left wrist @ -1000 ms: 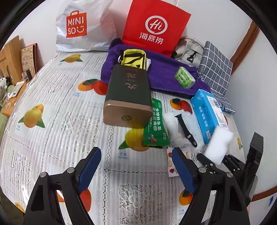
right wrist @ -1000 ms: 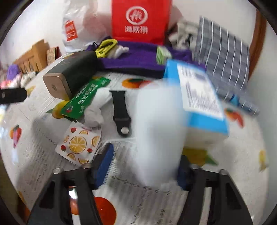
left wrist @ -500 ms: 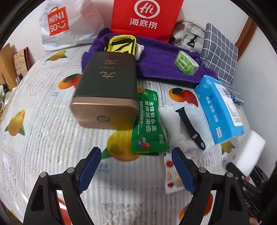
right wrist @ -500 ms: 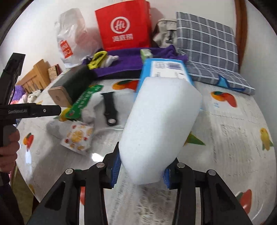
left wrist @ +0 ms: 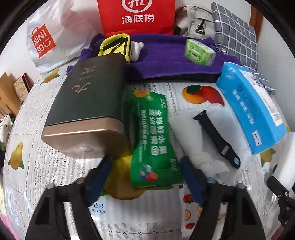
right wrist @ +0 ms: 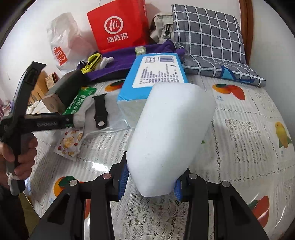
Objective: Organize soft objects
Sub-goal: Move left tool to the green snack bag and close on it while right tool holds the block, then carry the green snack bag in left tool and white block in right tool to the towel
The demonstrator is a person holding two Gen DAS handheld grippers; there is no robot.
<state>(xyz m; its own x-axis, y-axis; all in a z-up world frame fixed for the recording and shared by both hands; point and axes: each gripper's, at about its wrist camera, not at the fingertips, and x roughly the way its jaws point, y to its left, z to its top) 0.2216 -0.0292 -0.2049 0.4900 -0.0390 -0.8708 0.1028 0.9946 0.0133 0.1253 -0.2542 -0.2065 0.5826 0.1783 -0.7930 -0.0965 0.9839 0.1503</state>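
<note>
My right gripper is shut on a white foam block, held above the fruit-print tablecloth. My left gripper is open, its blue pads on either side of the near end of a green snack packet. A white cloth with a black watch strap on it lies right of the packet. A blue tissue pack lies further right, also in the right wrist view. A purple towel at the back carries a small green tissue pack and a yellow item.
A dark green box with a gold end lies left of the packet. A red paper bag, a white Miniso bag and a grey checked cushion stand at the back. A fruit-print sachet lies near the cloth.
My left gripper has moved forward and down to the green packet. My right gripper has lifted the foam block and now holds it steady.
</note>
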